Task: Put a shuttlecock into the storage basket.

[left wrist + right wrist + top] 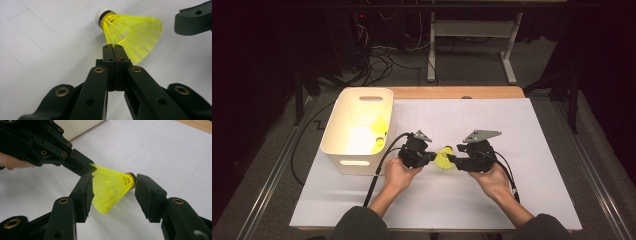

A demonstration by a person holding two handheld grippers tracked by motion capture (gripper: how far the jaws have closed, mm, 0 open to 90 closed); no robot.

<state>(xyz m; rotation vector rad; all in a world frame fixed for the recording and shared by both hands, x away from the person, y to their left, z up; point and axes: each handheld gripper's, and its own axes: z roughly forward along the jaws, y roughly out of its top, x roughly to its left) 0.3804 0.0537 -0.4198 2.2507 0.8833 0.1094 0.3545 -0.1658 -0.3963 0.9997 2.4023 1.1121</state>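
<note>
A yellow mesh shuttlecock [443, 159] with a white cork hangs just above the white table sheet between my two grippers. My left gripper [113, 47] is shut on the rim of the shuttlecock [132, 32] skirt, and it comes in from the upper left of the right gripper view as the left gripper [85, 168]. My right gripper [113, 182] stands open around the shuttlecock [110, 187]: one jaw beside the skirt, the other just off the cork end. From above, the left gripper [433, 156] and right gripper [451, 160] face each other tip to tip.
A white plastic bin [337, 120] stands left of the hands, with yellow shuttlecocks [378, 131] lying inside. The white sheet [512, 125] covers the table; a wooden edge [452, 92] shows at the back. Cables trail from both grippers toward the front.
</note>
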